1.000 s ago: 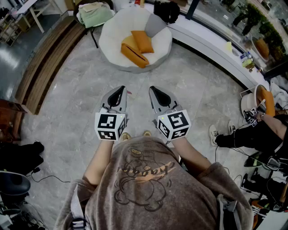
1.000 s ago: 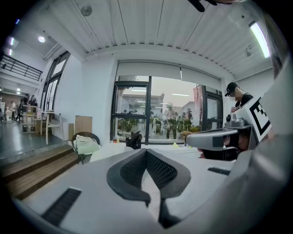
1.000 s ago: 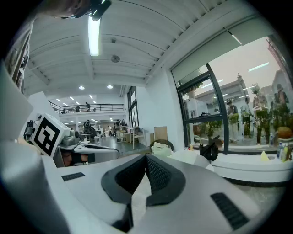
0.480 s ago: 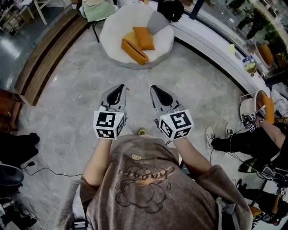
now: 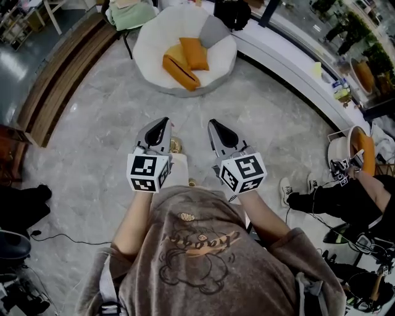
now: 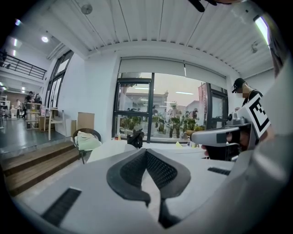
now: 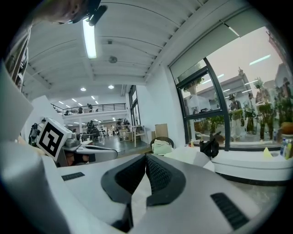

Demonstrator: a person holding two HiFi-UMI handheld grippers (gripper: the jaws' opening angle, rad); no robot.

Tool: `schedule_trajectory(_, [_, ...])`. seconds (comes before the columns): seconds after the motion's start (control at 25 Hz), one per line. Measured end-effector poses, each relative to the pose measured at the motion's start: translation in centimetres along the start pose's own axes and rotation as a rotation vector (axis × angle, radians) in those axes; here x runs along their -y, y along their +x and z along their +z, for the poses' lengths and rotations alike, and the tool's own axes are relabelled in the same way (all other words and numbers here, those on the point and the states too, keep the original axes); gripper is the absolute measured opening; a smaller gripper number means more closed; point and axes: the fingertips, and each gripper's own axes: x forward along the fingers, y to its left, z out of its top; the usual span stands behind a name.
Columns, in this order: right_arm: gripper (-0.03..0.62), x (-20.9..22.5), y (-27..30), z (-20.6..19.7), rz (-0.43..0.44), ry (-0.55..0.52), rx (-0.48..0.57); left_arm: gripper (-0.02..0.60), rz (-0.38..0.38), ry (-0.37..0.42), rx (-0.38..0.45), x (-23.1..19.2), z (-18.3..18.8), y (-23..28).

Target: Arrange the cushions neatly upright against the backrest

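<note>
1. Head view puts the cushions well ahead of the person, on a round white chair (image 5: 150, 46): one orange cushion (image 5: 194, 53) lies slumped mid-seat, a second orange cushion (image 5: 179, 69) lies flat towards the front edge, touching the first, and a grey cushion (image 5: 214, 31) leans at the back rim
2. None of the three stands properly upright against the backrest, so I'd say the arranging has not begun and the step in hand is simply getting to the chair
3. The left gripper (image 5: 162, 122) and the right gripper (image 5: 216, 124) are held side by side at waist height, both pointing at the chair; each gripper view shows its pads pressed together with nothing between them
4. To do it well, I'd get close before spreading either pair of tongs, take the front orange cushion by an edge rather than its soft middle, and stand it against the rim beside the grey one, using the other gripper to stop it flopping
5. The soft cushions will likely sag, so each wants propping against its neighbour
6. As for things holding things: the white chair holds only the three cushions, a dark chair (image 5: 126, 38) behind it carries a heap of pale green cloth (image 5: 132, 13), and a round white tub (image 5: 353, 131) off to the right has something orange in it that I cannot identify
</note>
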Motion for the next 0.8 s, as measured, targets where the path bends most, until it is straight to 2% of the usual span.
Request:
schedule_trajectory(0.56, [0.020,6.2,6.3,0.8,-0.018,0.039,-0.019,0.005,-0.042,0.000,-0.017,-2.7,2.1,9.2])
schedule_trajectory(0.8, [0.020,9.4,10.6,2.6,-0.033,0.054,-0.025,0.005,-0.073,0.005,-0.032,-5.2,3.8,14.0])
